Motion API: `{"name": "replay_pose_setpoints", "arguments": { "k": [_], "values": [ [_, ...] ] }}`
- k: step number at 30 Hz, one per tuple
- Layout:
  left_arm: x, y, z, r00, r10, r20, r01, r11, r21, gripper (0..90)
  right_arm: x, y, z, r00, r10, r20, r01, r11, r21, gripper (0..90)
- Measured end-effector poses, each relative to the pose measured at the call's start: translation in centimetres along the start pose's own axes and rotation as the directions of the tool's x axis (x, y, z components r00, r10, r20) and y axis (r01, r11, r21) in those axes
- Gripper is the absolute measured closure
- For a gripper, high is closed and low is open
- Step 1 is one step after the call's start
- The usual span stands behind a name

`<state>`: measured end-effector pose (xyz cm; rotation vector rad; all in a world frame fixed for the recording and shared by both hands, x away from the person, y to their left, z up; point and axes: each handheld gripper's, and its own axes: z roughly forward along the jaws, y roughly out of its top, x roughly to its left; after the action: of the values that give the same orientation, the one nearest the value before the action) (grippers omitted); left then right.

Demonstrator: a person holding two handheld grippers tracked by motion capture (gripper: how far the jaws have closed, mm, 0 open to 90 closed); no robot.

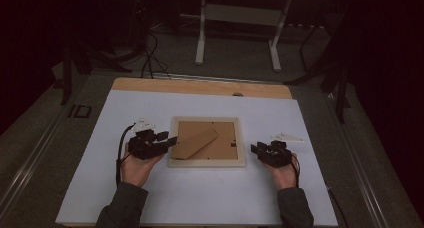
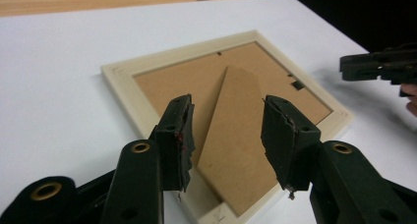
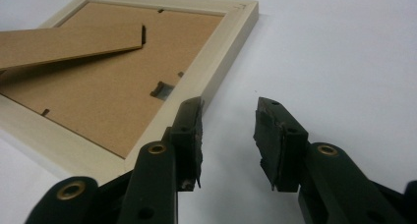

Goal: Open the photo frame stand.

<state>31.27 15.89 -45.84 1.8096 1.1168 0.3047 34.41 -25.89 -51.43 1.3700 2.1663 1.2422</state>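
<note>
A pale wooden picture frame (image 1: pixel 206 162) lies face down mid-table, its brown backing up and a cardboard stand flap (image 1: pixel 196 142) raised at a slant. My left gripper (image 1: pixel 171 140) is open at the frame's left edge. In the left gripper view its jaws (image 2: pixel 228 106) hang over the frame's near corner (image 2: pixel 123 81), with the stand flap (image 2: pixel 236 130) in line between them and nothing held. My right gripper (image 1: pixel 254 149) stands open just right of the frame. In the right gripper view it (image 3: pixel 229 106) hovers over the white surface beside the frame's rim (image 3: pixel 216 62).
A white sheet (image 1: pixel 200 198) covers the table, with a wooden strip (image 1: pixel 200 86) along the far edge. Beyond it stand the white legs of a desk (image 1: pixel 201 33) and cables (image 1: pixel 150 58) on the dark floor. The other gripper (image 2: pixel 378 64) shows in the left gripper view.
</note>
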Motion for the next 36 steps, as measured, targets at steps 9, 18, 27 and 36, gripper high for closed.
{"name": "replay_pose_setpoints", "arguments": {
  "k": [9,18,27,36],
  "values": [
    [-0.4,1.5,1.1,0.9994,0.017,0.029,-0.018,0.9998,0.014,56.2,0.1,0.1,0.0,0.9999,0.0,-0.011,0.0,1.0,-0.001,60.5],
    [-0.5,2.4,2.7,0.9975,0.05,0.049,-0.053,0.9973,0.051,56.1,0.2,0.1,0.0,1.0,-0.001,-0.005,0.001,1.0,0.002,60.3],
    [-0.3,2.9,4.1,0.9945,0.058,0.087,-0.065,0.9948,0.079,54.8,0.2,0.1,0.0,1.0,0.002,-0.009,-0.002,1.0,0.002,59.5],
    [0.0,3.2,5.1,0.9945,0.057,0.088,-0.066,0.9924,0.104,54.7,0.2,0.1,0.2,0.9999,0.006,-0.012,-0.006,1.0,0.006,59.3]
  ]
}}
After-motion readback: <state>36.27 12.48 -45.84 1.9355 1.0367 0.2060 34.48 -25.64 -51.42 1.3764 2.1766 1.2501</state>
